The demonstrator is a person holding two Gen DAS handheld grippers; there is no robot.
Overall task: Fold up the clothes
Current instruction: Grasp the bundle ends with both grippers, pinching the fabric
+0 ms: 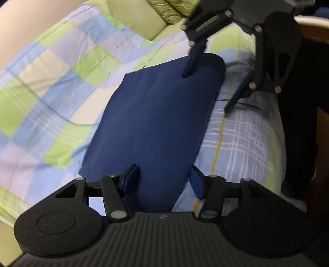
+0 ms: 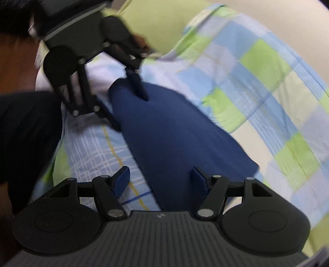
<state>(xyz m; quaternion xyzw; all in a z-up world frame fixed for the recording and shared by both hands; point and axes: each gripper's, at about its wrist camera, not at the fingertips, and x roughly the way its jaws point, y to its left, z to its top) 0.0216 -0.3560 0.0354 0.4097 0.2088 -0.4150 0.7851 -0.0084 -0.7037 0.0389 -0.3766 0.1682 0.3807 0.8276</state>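
A dark blue garment (image 1: 156,119) lies folded into a long flat strip on the checked bedspread (image 1: 61,82). My left gripper (image 1: 162,180) is open at one end of the strip, its jaws straddling the strip's right edge. My right gripper (image 1: 205,93) is open at the far end, one finger on the cloth, the other on the bedspread beside it. In the right wrist view the garment (image 2: 174,133) runs from my right gripper (image 2: 160,180), open at its near end, to my left gripper (image 2: 133,115) at the far end.
The bedspread (image 2: 257,71) covers a bed whose edge drops off near the person's dark trousers (image 1: 298,123). Green pillows (image 1: 164,10) lie at the head. A thin blue cord (image 1: 244,104) lies beside the garment.
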